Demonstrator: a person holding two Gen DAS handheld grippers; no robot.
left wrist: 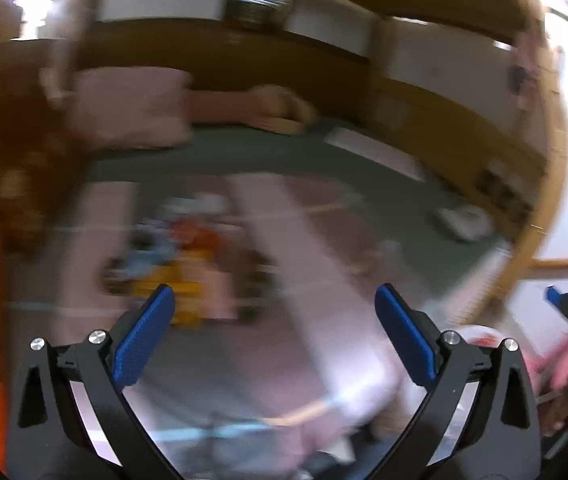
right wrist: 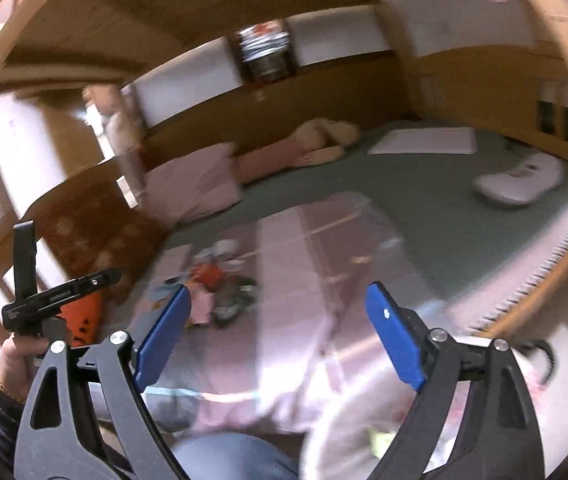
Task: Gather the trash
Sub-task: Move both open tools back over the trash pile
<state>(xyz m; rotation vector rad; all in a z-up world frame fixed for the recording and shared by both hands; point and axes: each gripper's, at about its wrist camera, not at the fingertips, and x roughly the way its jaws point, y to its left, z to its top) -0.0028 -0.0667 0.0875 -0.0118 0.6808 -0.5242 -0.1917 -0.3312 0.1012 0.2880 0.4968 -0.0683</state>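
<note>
A heap of colourful wrappers and scraps, the trash [left wrist: 179,256], lies blurred on a pink striped blanket [left wrist: 304,280] spread over a bed. My left gripper [left wrist: 273,296] hangs open above the blanket, just right of the heap, with nothing between its blue pads. The right wrist view shows the same trash [right wrist: 219,288] just beyond the left finger of my right gripper [right wrist: 279,292], which is also open and empty. A blue fingertip [left wrist: 555,297] of the right gripper pokes in at the right edge of the left wrist view. A hand [right wrist: 15,356] holds the left tool's black handle.
A green sheet [right wrist: 424,184] covers the bed, with pink pillows [right wrist: 195,184], a stuffed toy [right wrist: 324,136], a white pad [right wrist: 424,140] and a white curved object [right wrist: 520,180] on it. An orange item [right wrist: 83,316] stands at the left. A whitish bag [right wrist: 364,432] sits low right. A wooden frame [right wrist: 524,312] borders the bed.
</note>
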